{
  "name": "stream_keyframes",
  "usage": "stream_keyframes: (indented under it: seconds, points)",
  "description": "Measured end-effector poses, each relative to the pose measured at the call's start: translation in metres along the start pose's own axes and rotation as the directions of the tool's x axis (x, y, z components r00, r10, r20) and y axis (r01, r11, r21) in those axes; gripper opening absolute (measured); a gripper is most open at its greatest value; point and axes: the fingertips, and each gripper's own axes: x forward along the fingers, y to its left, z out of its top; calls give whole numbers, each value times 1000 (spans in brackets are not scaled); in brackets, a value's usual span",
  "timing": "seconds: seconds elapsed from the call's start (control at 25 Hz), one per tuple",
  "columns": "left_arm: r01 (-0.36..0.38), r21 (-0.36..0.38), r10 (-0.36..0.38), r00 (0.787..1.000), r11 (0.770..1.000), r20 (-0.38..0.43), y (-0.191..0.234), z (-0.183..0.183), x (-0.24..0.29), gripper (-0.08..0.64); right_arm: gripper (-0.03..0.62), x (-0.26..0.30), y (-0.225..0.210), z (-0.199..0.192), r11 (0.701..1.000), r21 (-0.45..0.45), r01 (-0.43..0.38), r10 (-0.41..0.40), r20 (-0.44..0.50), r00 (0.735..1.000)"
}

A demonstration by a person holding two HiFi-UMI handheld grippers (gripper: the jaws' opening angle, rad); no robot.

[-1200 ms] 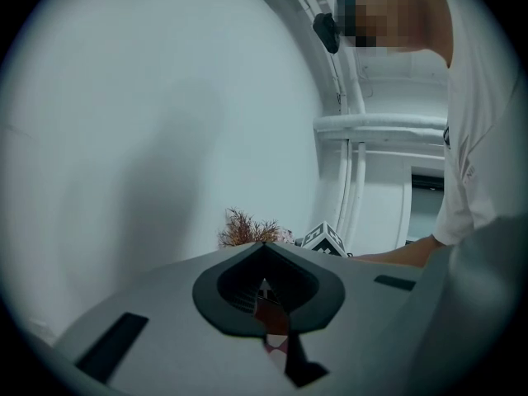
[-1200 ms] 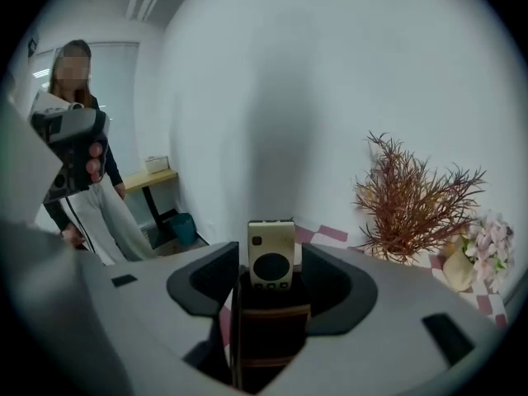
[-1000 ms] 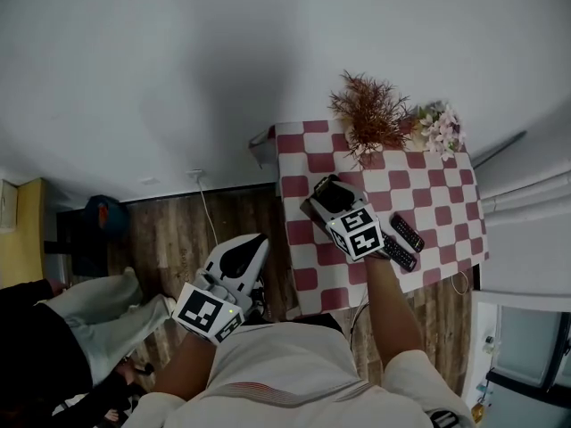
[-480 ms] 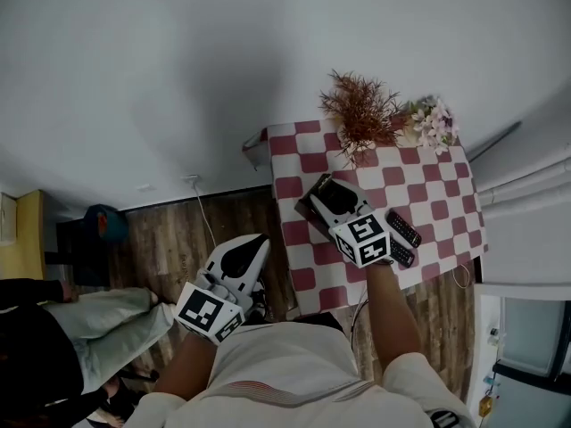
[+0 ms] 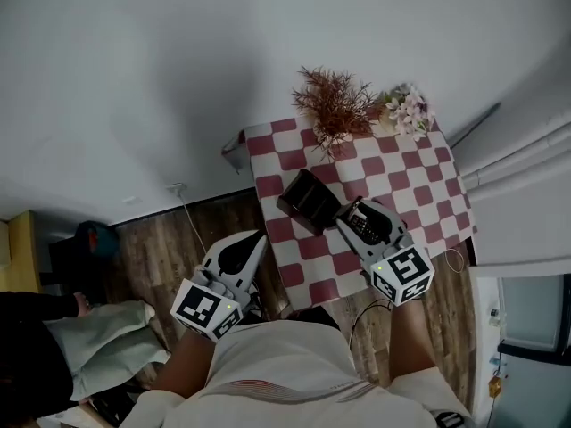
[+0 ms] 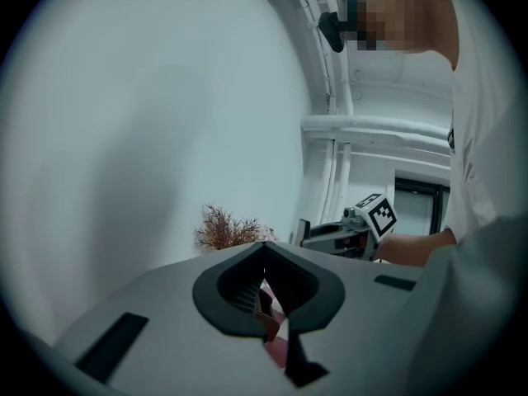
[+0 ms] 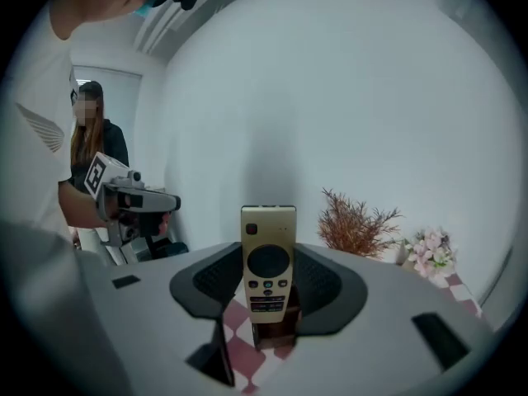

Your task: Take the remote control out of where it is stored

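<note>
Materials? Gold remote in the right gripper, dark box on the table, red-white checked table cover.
Slim gold remote control: likely plastic with a matte metallic-gold finish; soft sheen, dark moulded buttons.
Dark rectangular box: matte black, maybe plastic or leatherette; too small to tell.
Red-and-white checked table cover: looks like cloth or vinyl; printed checks, no glare.

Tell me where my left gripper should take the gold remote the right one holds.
Probably the power-button end, approached from opposite the right gripper, jaws across the long edges: the remote sticks out clear there, while its other end is clamped.
</note>
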Motion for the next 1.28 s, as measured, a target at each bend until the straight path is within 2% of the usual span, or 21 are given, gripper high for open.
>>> stream_keyframes:
  seconds: [0.08, 0.16, 0.24, 0.32, 0.44, 0.6, 0.72, 0.84, 1.0, 1.16, 1.28]
  points:
    - [19, -2, -19, 1000, 1000, -3, -5, -1, 4, 8, 195, -18, -3, -16, 999, -32, 33, -36, -87, 996]
    - [43, -2, -43, 999, 999, -7, -11, -3, 9, 8, 195, -31, -5, -42, 995, -77, 57, -72, -212, 975]
    - [66, 1, -66, 998, 998, -10, -18, -4, 15, 8, 193, -39, -5, -75, 992, -118, 52, -91, -348, 933]
    - [87, 4, -87, 996, 996, -11, -24, -4, 20, 8, 193, -46, -7, -110, 985, -167, 38, -112, -464, 879]
    - [100, 6, -100, 995, 995, -21, -30, -6, 23, 8, 192, -53, -9, -152, 970, -242, 12, -154, -575, 804]
    - [97, 6, -97, 995, 995, -28, -30, -9, 23, 8, 192, -52, -10, -192, 954, -295, -55, -169, -680, 714]
    - [87, -11, -88, 996, 996, -30, -28, -11, 22, 8, 190, -48, -8, -222, 929, -335, -158, -168, -762, 625]
    - [75, -15, -76, 997, 997, -33, -26, -12, 20, 8, 190, -37, 0, -241, 898, -351, -267, -153, -816, 558]
    - [51, -17, -52, 998, 999, -37, -20, -13, 15, 8, 192, -18, 9, -256, 869, -328, -372, -105, -855, 508]
    - [32, -33, -34, 999, 999, -39, -14, -14, 10, 8, 192, -7, 14, -269, 856, -291, -427, -70, -884, 462]
    - [16, -37, -18, 999, 999, -38, -9, -15, 7, 8, 192, -2, 18, -276, 844, -281, -456, -61, -896, 439]
